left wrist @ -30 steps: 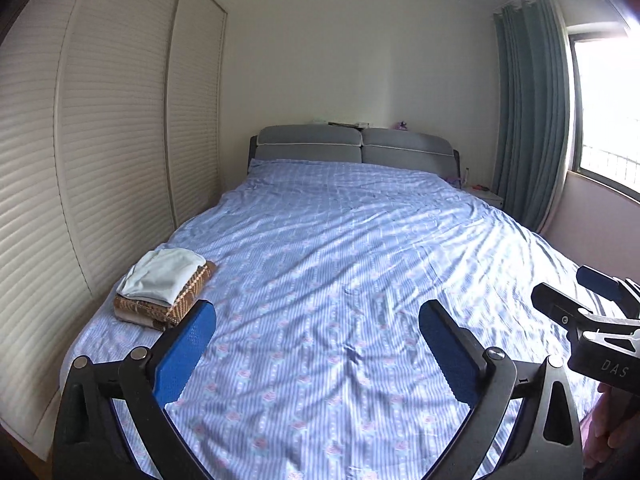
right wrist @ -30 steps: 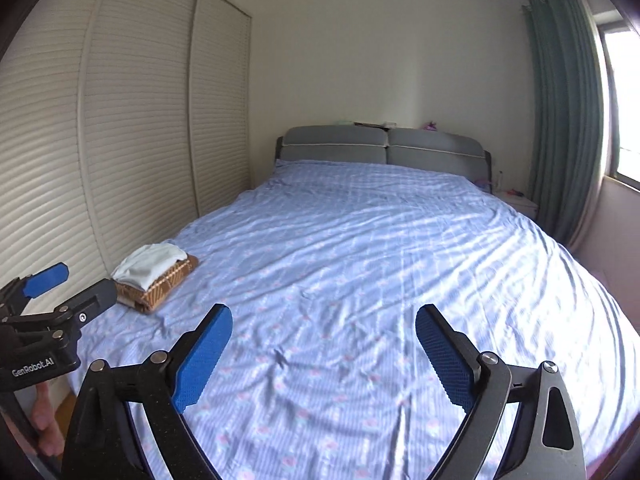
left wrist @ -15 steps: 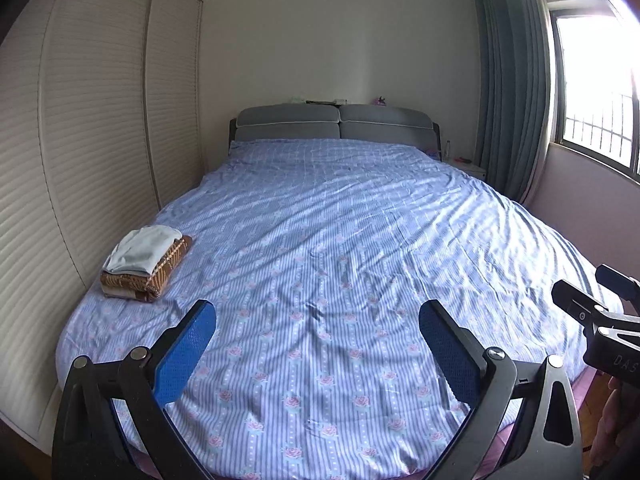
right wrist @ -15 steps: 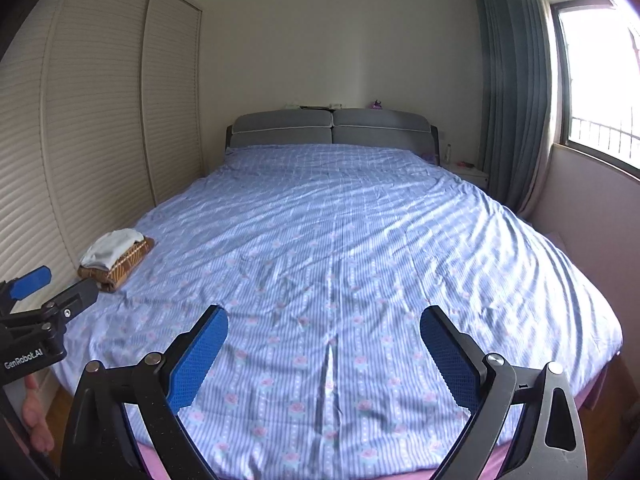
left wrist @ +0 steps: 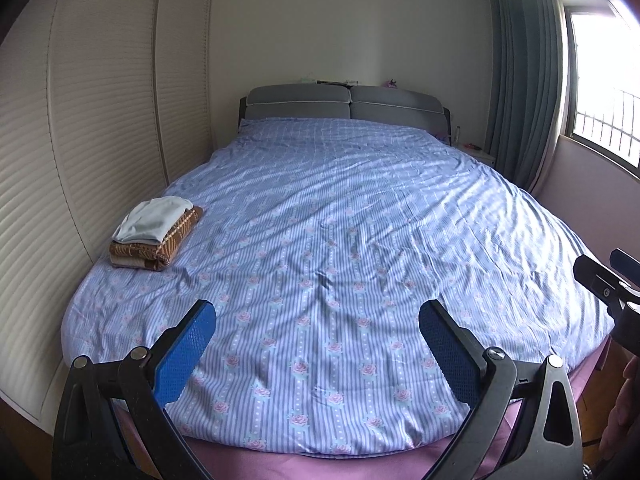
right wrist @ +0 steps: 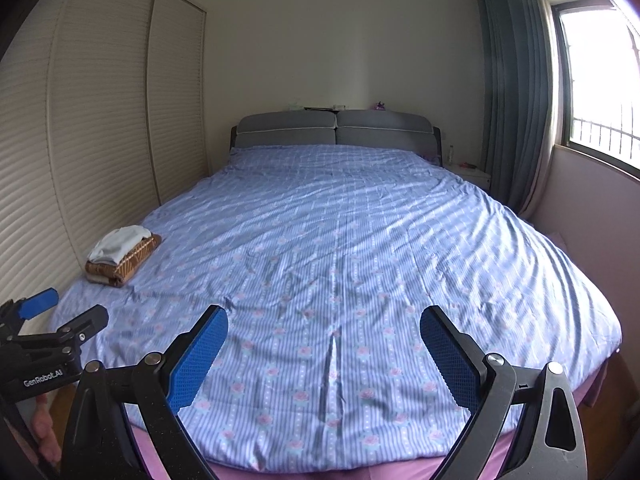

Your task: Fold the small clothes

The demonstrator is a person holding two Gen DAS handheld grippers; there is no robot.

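Note:
A small stack of folded clothes [left wrist: 154, 236] lies on the left side of the bed, a pale white piece on top of a brown patterned one; it also shows in the right wrist view [right wrist: 122, 252]. My left gripper [left wrist: 318, 344] is open and empty, held at the foot of the bed. My right gripper [right wrist: 324, 344] is open and empty too, beside it at the foot. The right gripper shows at the right edge of the left wrist view [left wrist: 612, 288]. The left gripper shows at the left edge of the right wrist view [right wrist: 48, 320].
The bed [left wrist: 360, 220] has a blue striped flowered cover and a grey headboard [left wrist: 344, 106]. Louvred wardrobe doors [left wrist: 100, 120] line the left side. A green curtain [left wrist: 524, 80] and a window [left wrist: 604, 92] are on the right, with a small nightstand [left wrist: 478, 154].
Both grippers have drawn back from over the bed to its foot, so the bed's near edge now shows. Both stay open and empty. The folded stack has not moved.

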